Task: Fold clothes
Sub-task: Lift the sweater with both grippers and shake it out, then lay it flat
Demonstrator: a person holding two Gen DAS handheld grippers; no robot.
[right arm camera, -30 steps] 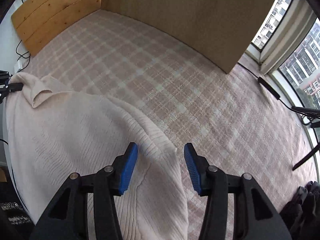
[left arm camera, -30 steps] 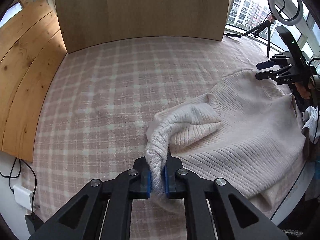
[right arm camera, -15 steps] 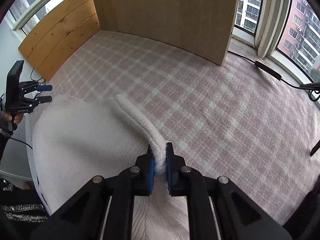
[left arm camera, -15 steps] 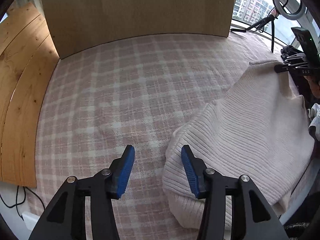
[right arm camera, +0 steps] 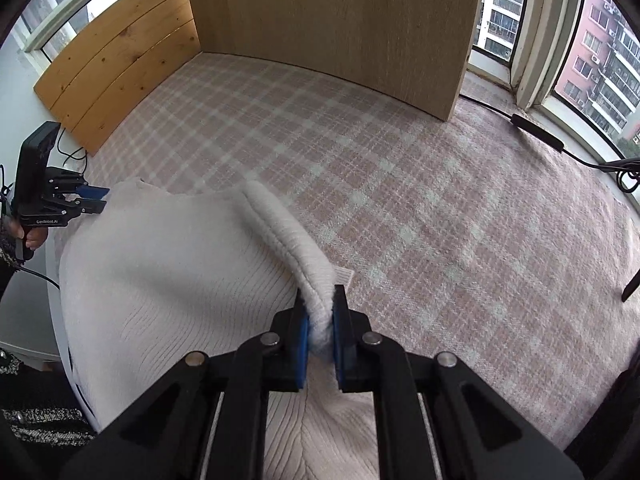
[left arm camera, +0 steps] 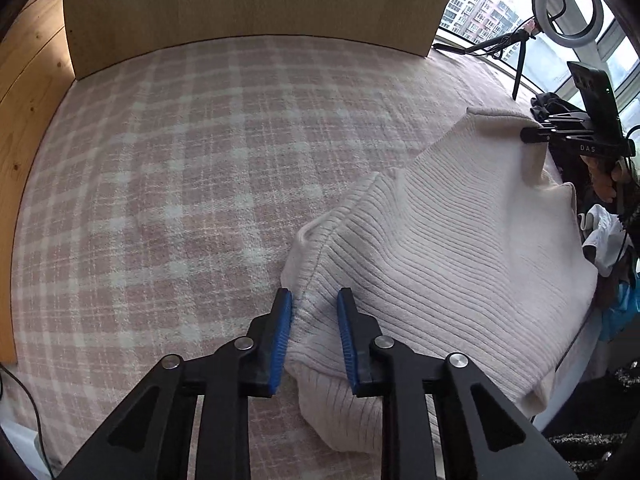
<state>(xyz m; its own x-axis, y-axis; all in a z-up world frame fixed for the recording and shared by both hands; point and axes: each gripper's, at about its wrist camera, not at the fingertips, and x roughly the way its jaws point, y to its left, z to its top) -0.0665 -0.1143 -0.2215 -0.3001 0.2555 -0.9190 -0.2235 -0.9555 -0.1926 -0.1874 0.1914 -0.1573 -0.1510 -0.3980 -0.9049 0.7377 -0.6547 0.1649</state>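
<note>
- Step in hand, my read: gripping two edges of the ribbed knit sweater [left arm camera: 440,232] ahead of a fold. Right side is gripped, left side isn't yet.
- Sweater lies on the pink plaid blanket [left arm camera: 180,160], filling the right half of the left wrist view and the lower left of the right wrist view.
- Right gripper [right arm camera: 320,320]: clenched on a rolled, thick hem of the sweater, which rises as a ridge toward frame centre.
- Left gripper [left arm camera: 314,320]: fingers parted, straddling a ribbed edge in the lower centre. Blue pads [left arm camera: 280,332] sit just beside the fabric, not pinching it.
- Next move calls for closing the left fingers on that edge, then carrying both holds across together and keeping the cloth taut.
- Hard to tell: which part of the garment each gripper has (hem, cuff or collar). The sweater's near edge is cut off by the frame bottom and hidden under the gripper bodies.
- Sleeves not identifiable; layers beneath the top one are hidden.
</note>
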